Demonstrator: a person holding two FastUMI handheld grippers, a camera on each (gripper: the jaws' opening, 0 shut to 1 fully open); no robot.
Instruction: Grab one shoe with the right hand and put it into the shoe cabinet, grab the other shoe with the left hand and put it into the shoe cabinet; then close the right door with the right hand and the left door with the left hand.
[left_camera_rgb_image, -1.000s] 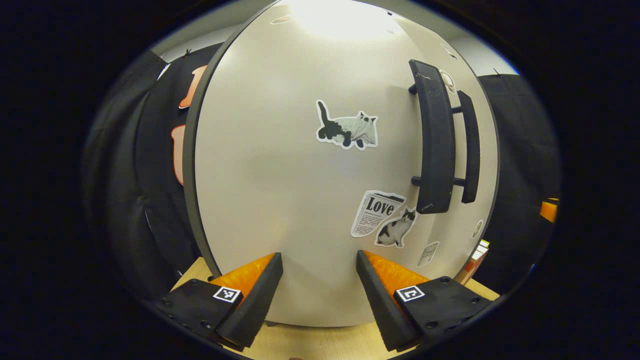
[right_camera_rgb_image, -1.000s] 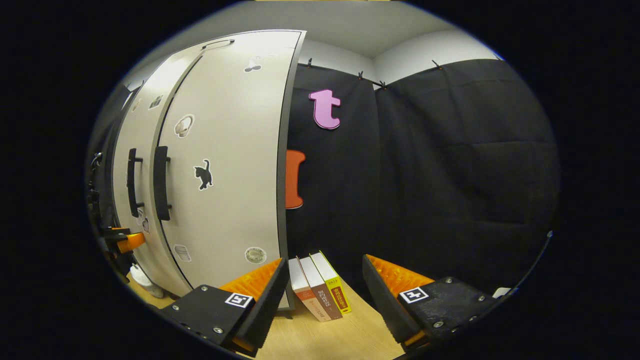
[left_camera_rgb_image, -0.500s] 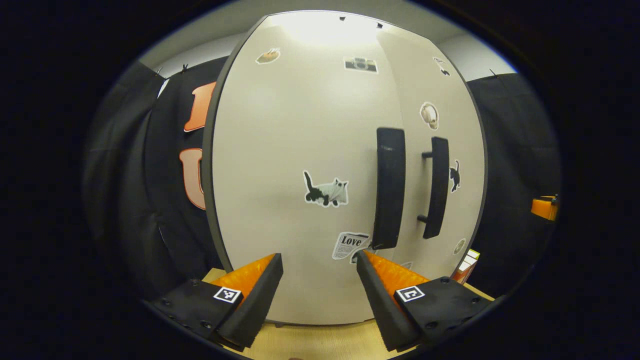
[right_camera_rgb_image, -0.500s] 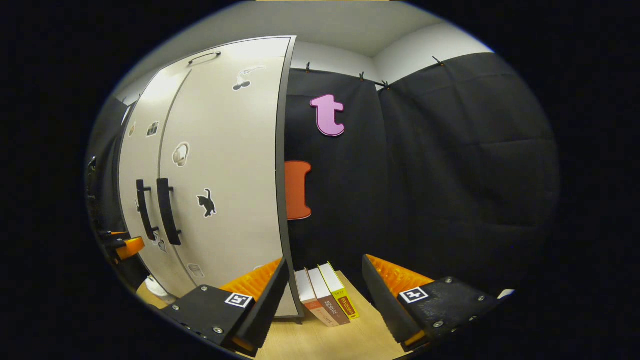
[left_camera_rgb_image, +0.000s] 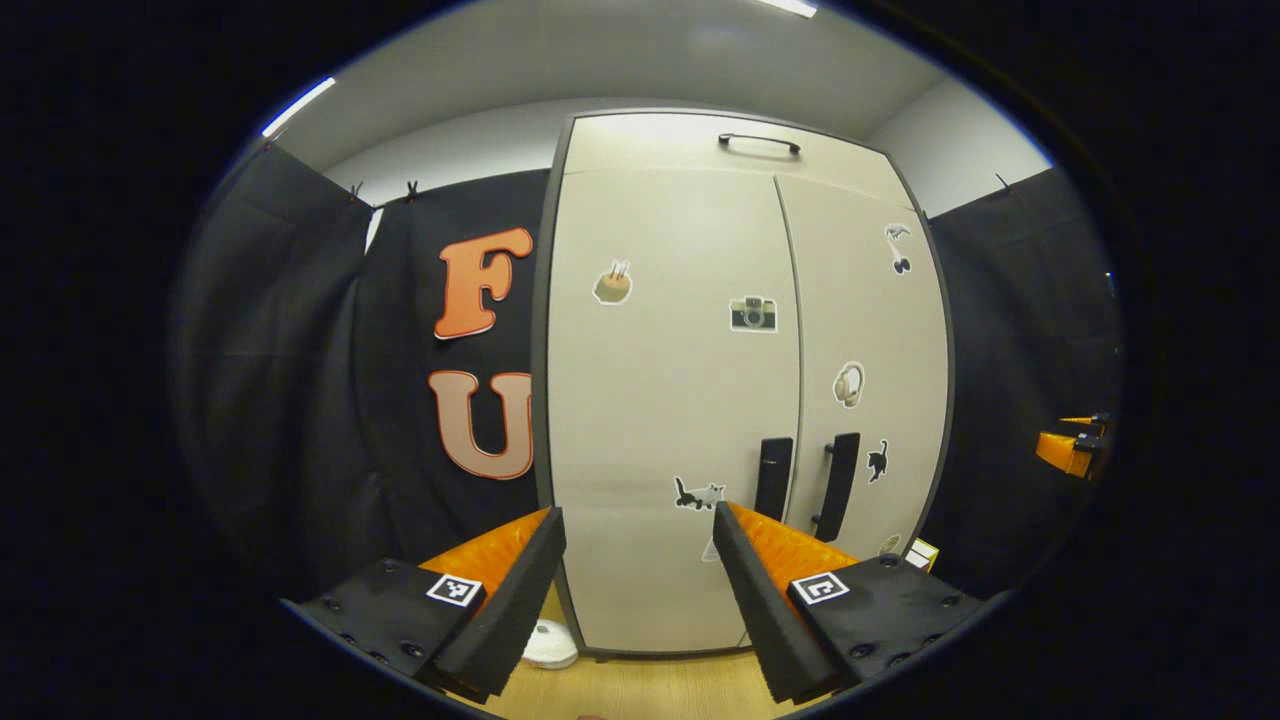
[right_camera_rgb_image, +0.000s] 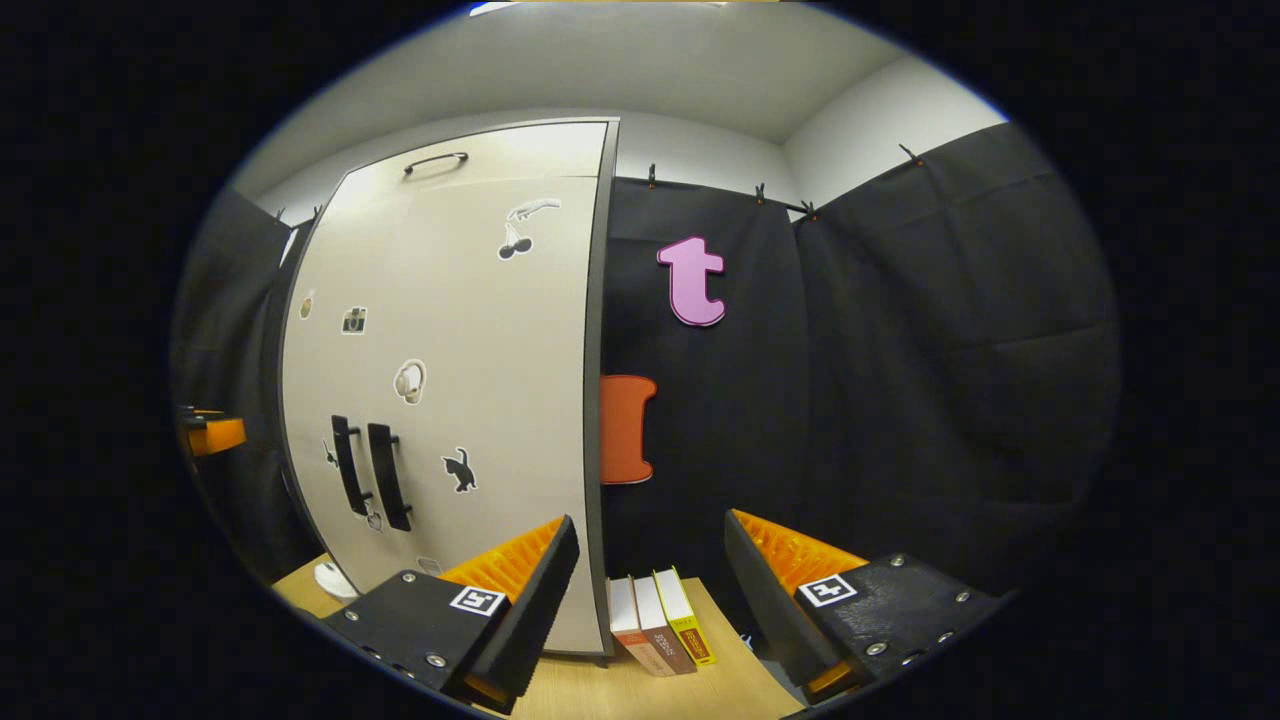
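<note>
The pale shoe cabinet (left_camera_rgb_image: 670, 400) stands upright ahead of me with both doors closed and flush. Its two dark vertical handles (left_camera_rgb_image: 773, 478) sit side by side low at the middle seam. My left gripper (left_camera_rgb_image: 640, 590) is open and holds nothing, some way back from the left door. In the right gripper view the cabinet (right_camera_rgb_image: 470, 400) stands to the left, with its handles (right_camera_rgb_image: 368, 488) low down. My right gripper (right_camera_rgb_image: 650, 600) is open with nothing in it, pointing past the cabinet's right edge. The other gripper (right_camera_rgb_image: 212, 435) shows far left, beyond the cabinet.
Three books (right_camera_rgb_image: 658, 628) stand on the wooden table (right_camera_rgb_image: 600, 695) just right of the cabinet. A small white object (left_camera_rgb_image: 548, 643) lies on the table at the cabinet's left foot. Black cloth walls close in behind and on both sides.
Both grippers have drawn back from the cabinet, which now looks smaller and shows its full height. The doors stay closed and both grippers stay open.
</note>
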